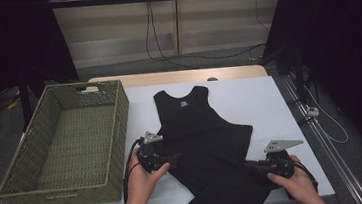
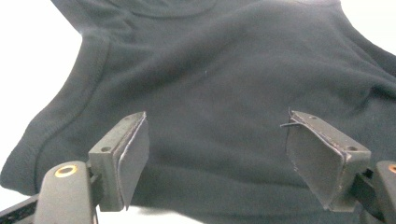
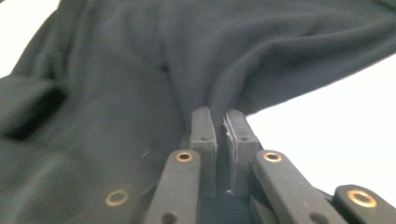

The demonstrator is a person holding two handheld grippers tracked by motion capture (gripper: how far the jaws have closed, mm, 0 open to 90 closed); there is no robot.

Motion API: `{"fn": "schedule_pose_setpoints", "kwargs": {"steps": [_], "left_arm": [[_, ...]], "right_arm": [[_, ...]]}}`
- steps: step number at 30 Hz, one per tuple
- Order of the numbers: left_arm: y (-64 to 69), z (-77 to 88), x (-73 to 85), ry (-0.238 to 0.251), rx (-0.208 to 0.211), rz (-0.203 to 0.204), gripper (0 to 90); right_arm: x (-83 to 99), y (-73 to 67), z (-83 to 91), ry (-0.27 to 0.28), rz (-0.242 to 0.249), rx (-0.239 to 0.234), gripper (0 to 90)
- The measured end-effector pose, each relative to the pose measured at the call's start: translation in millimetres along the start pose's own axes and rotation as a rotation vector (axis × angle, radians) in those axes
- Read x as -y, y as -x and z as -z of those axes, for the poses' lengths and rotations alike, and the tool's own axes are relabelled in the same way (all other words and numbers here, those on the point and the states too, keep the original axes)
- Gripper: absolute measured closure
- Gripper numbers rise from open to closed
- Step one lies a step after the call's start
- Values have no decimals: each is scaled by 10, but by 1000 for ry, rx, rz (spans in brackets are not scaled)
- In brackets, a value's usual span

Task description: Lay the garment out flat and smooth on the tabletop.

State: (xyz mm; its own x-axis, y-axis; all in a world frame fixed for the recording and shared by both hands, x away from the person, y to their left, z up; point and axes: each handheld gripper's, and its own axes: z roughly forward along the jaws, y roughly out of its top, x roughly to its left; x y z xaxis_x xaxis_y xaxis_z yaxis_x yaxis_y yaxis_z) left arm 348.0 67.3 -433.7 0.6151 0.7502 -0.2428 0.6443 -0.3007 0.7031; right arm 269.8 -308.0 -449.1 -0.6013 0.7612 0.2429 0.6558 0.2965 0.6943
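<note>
While the right gripper (image 3: pixel 219 116) has its jaws pinched together on a fold of the black tank top (image 1: pixel 197 130), the left gripper (image 2: pixel 217 154) hangs with jaws spread wide over the cloth, gripping nothing. The garment lies flat on the white table (image 1: pixel 248 95), neckline far from both grippers and hem toward the person; the cloth fills the space ahead of each pair of jaws. It looks light, limp and thin, so it should sag and crease wherever it is unsupported and will not slip much between rubber pads. A sensible hold for the left gripper is the stitched edge just ahead of its left jaw, matching the right's pinch. A woven basket (image 1: pixel 67 138) sits beyond the left gripper's outer side.
</note>
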Motion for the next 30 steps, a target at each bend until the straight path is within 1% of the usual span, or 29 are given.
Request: {"fn": "schedule_pose_setpoints", "kwargs": {"steps": [1, 2, 3, 4, 5, 6, 8, 9, 10, 11, 12, 13, 14, 15, 16, 17, 18, 19, 20, 21, 22, 23, 25, 27, 28, 29, 30], "left_arm": [[-1, 2, 15, -4, 8, -4, 224], [4, 2, 31, -8, 12, -4, 223], [14, 7, 43, -16, 4, -6, 223], [27, 3, 61, -13, 20, 4, 223], [48, 10, 78, -14, 19, -5, 223], [55, 12, 87, -14, 25, -9, 223], [87, 32, 109, -19, 24, -20, 223], [106, 43, 118, -16, 29, -16, 223], [121, 52, 124, -21, 34, -17, 223], [137, 55, 136, -15, 39, -16, 223], [148, 62, 146, -18, 46, -21, 231], [162, 62, 156, -15, 55, -20, 237], [167, 66, 159, -22, 58, -31, 241], [184, 72, 168, -25, 66, -25, 246], [187, 73, 169, -21, 78, -28, 262], [204, 70, 177, -19, 76, -9, 287], [219, 75, 179, -31, 73, -5, 294], [228, 75, 172, -25, 92, -39, 296], [257, 70, 178, -19, 104, -21, 316], [268, 66, 177, -20, 107, -35, 329], [277, 56, 179, -27, 111, -54, 333], [298, 46, 185, -37, 122, -38, 351], [314, 27, 193, -41, 124, -59, 388], [355, 1, 208, -55, 139, -50, 444], [364, 1, 206, -68, 146, -59, 490], [397, -4, 210, -71, 154, -60, 523], [425, -8, 210, -88, 158, -70, 558]], "right_arm": [[20, -17, 21, 0, 11, 3, 850], [43, -49, 54, -6, 7, -4, 850], [69, -70, 82, 0, 11, -2, 849], [92, -91, 112, 2, 9, 1, 848], [111, -98, 133, 5, 19, 0, 848], [126, -112, 155, -6, 17, -11, 849], [136, -139, 175, -4, 23, -12, 849], [135, -152, 180, -13, 22, -13, 848], [127, -151, 172, -8, 29, 1, 843], [116, -151, 167, -9, 24, 28, 814], [100, -142, 151, 0, 22, 45, 726], [87, -129, 129, 18, 16, 71, 658], [74, -116, 117, 14, 9, 91, 655], [62, -104, 108, 23, 13, 94, 638], [46, -106, 105, 39, 4, 104, 596], [37, -108, 104, 47, 2, 116, 574], [28, -109, 103, 51, 1, 125, 567], [21, -111, 102, 54, 5, 132, 555], [17, -112, 99, 56, 9, 133, 554], [16, -112, 95, 55, 15, 145, 555], [14, -114, 88, 56, 16, 146, 559], [14, -114, 83, 54, 12, 144, 571], [15, -115, 68, 51, 19, 144, 586], [16, -118, 49, 44, 22, 147, 612], [17, -119, 31, 39, 32, 150, 646], [15, -124, 21, 35, 34, 153, 672], [14, -130, 7, 28, 35, 151, 694]]}}
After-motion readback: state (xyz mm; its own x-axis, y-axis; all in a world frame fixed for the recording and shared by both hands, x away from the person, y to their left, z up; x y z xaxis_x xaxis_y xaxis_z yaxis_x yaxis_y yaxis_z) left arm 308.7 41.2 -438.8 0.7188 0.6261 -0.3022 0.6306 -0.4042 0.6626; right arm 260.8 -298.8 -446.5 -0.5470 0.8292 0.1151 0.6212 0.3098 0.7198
